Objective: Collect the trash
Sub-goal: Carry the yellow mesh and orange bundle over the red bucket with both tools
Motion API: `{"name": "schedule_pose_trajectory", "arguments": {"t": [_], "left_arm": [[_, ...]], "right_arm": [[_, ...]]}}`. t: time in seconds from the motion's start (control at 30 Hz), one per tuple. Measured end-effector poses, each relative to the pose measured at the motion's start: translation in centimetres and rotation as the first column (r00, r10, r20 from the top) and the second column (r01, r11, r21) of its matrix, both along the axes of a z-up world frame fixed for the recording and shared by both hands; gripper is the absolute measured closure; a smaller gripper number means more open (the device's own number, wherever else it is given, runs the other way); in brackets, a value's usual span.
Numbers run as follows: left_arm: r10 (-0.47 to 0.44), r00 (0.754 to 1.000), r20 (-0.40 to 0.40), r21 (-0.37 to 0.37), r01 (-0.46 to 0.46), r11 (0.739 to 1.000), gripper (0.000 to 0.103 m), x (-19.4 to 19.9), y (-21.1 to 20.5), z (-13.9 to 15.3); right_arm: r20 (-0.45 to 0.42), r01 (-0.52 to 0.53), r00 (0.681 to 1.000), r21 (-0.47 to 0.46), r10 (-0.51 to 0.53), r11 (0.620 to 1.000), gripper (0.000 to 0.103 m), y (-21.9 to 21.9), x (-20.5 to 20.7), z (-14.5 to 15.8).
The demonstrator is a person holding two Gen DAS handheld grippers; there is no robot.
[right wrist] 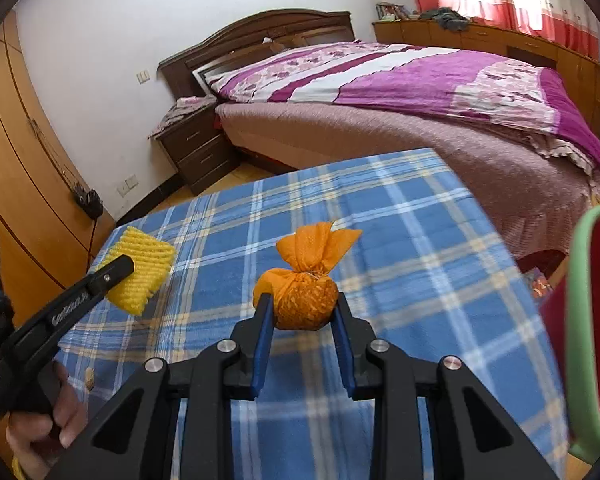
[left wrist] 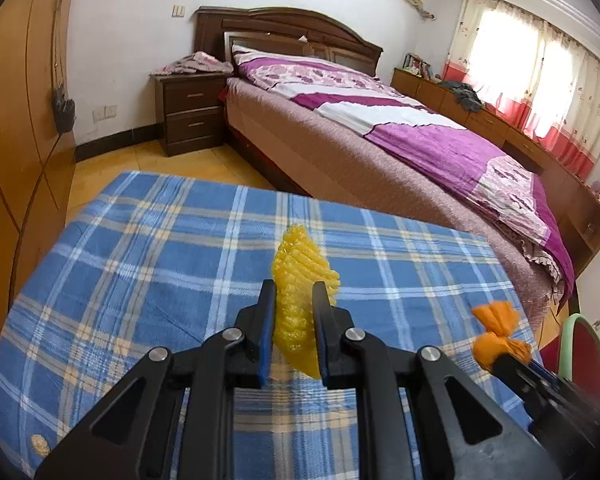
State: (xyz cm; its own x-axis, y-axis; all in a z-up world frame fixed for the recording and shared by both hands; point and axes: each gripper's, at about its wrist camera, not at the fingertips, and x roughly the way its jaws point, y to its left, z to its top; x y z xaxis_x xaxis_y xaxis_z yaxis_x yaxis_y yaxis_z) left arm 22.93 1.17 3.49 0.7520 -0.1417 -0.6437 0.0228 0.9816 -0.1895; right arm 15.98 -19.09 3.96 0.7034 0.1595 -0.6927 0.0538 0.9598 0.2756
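Both pieces of trash are already gripped and up off the desk (right wrist: 400, 216), which is covered in a blue plaid cloth.

The left hand-held gripper (left wrist: 293, 296) is clamped narrow on a yellow foam net (left wrist: 300, 276). The net stands upright between the blades, its long axis running away from the gripper, most of it sticking out past the tips. The right wrist view shows the same net (right wrist: 140, 270) as a flat ribbed pad pinched at its near edge, clear of the cloth.

The right hand-held gripper (right wrist: 302, 308) is closed on an orange mesh bundle (right wrist: 306, 300). The round body sits between the tips and the pads press both sides. Its tied neck and flared top point up and away from the gripper. It looks lifted clear of the cloth, though contact underneath is hard to rule out.

The key relation is the green-rimmed red bin (right wrist: 584, 320), which is off to the right of the right gripper, beyond the desk edge and lower. So the bundle is the nearer load, and the right hand looks set to go first. The left gripper is further from the bin, across the desk, with the right gripper between.

A small beige scrap (right wrist: 90, 378), near the desk's front-left edge on the left gripper's side, is still ungathered.
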Motion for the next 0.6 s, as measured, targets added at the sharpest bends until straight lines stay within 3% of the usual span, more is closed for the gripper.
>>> {"name": "schedule_pose_trajectory", "arguments": {"t": [0.6], "left_arm": [[-0.107, 0.993, 0.059, -0.048, 0.11, 0.993, 0.086, -6.5, -2.8, 5.4]], "right_arm": [[0.084, 0.101, 0.991, 0.034, -0.104, 0.994, 0.072, -5.4, -9.9, 3.6]]}}
